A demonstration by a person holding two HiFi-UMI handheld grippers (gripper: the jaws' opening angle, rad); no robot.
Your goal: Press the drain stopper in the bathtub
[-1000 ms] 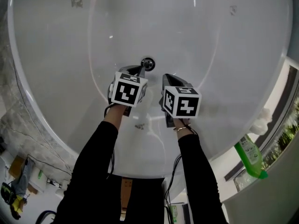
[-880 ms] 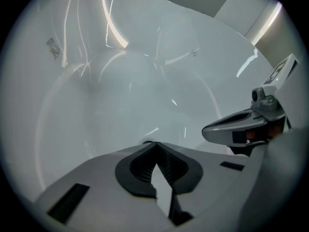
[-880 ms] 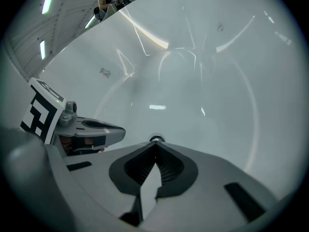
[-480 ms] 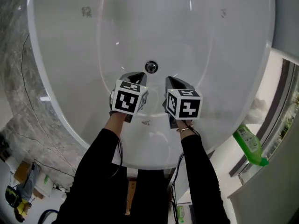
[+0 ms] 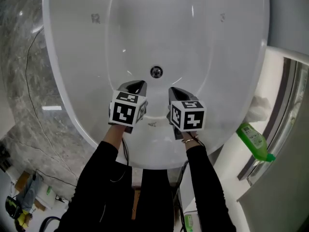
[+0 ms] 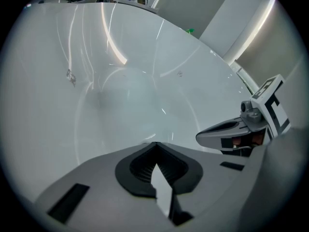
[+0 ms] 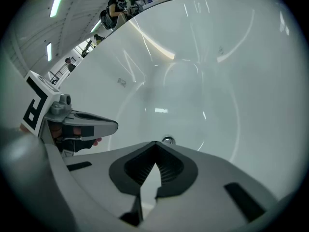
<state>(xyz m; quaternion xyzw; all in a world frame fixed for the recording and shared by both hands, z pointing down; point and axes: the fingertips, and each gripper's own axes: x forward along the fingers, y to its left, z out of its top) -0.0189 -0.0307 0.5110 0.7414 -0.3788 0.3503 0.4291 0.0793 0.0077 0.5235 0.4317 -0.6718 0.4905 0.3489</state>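
The round chrome drain stopper (image 5: pixel 156 72) sits in the floor of the white bathtub (image 5: pixel 217 57). Both grippers hover side by side above the tub, on the near side of the stopper and clear of it. My left gripper (image 5: pixel 137 85) is shut with nothing in it, a little near-left of the stopper. My right gripper (image 5: pixel 175 91) is shut and empty too, a little near-right. In the right gripper view the stopper (image 7: pixel 167 140) shows just past the closed jaw tips (image 7: pixel 155 144), with the left gripper (image 7: pixel 84 124) beside it. The left gripper view shows only tub wall and the right gripper (image 6: pixel 231 130).
A green bottle (image 5: pixel 254 141) lies on the ledge at the right, with a white cloth (image 5: pixel 259 108) just beyond it. Grey marble floor (image 5: pixel 21 81) with a thin cable (image 5: pixel 32 47) runs along the tub's left side. A window frame (image 5: pixel 285 110) borders the right.
The left gripper's tip was at the stopper a second ago; both grippers have since drawn back toward me, and a gap now shows between them and the stopper.
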